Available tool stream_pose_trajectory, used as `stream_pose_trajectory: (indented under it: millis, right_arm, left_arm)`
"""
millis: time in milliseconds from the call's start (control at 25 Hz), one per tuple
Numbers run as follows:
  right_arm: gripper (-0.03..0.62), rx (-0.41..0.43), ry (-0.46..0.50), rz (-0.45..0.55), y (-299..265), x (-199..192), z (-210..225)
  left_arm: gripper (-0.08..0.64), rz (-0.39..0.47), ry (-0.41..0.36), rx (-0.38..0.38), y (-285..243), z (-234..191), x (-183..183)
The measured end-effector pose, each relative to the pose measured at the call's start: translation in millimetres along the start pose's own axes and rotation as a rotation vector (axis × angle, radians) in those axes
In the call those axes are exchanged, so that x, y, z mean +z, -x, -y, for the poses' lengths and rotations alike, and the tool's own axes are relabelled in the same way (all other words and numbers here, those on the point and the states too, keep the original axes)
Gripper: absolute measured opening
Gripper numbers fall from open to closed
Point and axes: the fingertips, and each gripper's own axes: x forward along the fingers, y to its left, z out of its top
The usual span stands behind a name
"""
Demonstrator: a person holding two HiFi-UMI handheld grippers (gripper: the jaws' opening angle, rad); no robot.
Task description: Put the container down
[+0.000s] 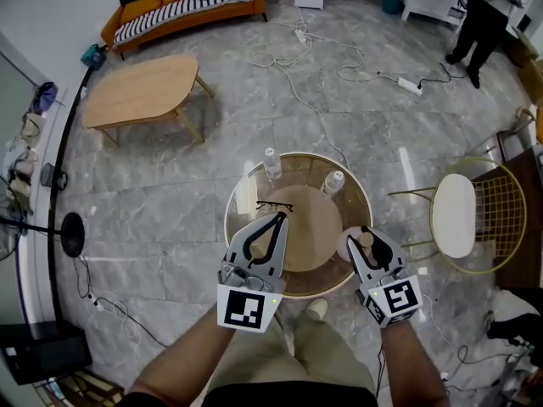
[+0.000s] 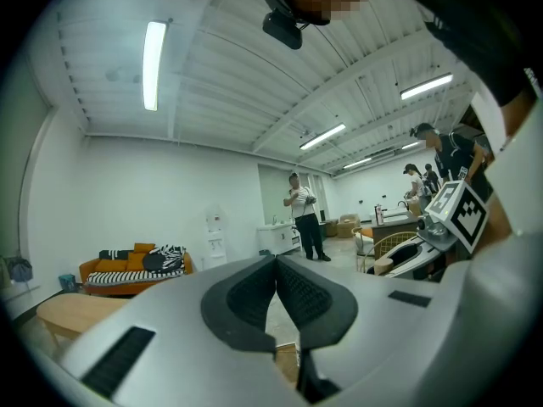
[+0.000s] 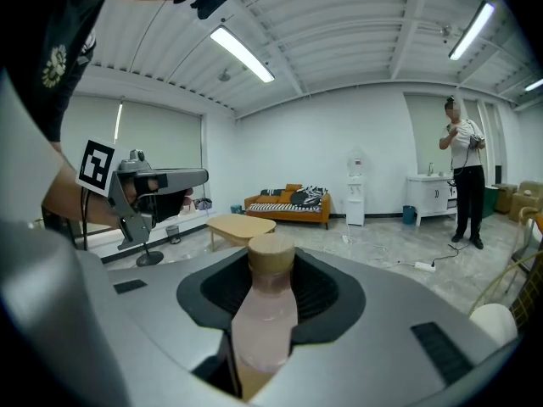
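**A:** Pinching the container point(image 3: 265, 312) just under its lid point(image 3: 271, 256), the right hand-held gripper point(image 1: 371, 244) holds it at the right edge of the desk point(image 1: 246, 185). What worries you?

**B:** That edge. If it is let go there, part of the base may hang over the rim and the container could tip to the floor. The top looks like glass, so a hard landing is risky too. And if the jaws spread while it leans, it may topple.

**A:** And the left hand-held gripper point(image 1: 277, 220)?

**B:** Its jaws are pressed together on nothing, over the desk near the glasses point(image 1: 273, 205). The bottles point(image 1: 271, 164) stand well apart at the far side.

**A:** What can't you make out?

**B:** The container's base is hidden by the jaws in both views. I can't tell whether it touches the desk or hangs above it, nor what it holds.
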Motion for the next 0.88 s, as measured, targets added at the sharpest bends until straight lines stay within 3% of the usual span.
stream_pose_trajectory:
  millis: [240, 440, 880]
  right_arm:
    - [0.147, 0.033, 0.005, -0.027, -21.7, -34.2, 2.3]
    - [0.147, -0.002, -0.007, -0.040, -35.2, -59.5, 10.4]
    - [0.147, -0.007, -0.042, -0.121, -72.1, -126.3, 20.0]
  left_arm:
    - [0.015, -0.001, 0.030, 0.036, -8.0, -2.8, -30.0]
    - [0.015, -0.019, 0.015, 0.052, -12.2, -0.8, -56.3]
    - [0.015, -0.033, 0.028, 0.029, -27.1, 5.0, -96.4]
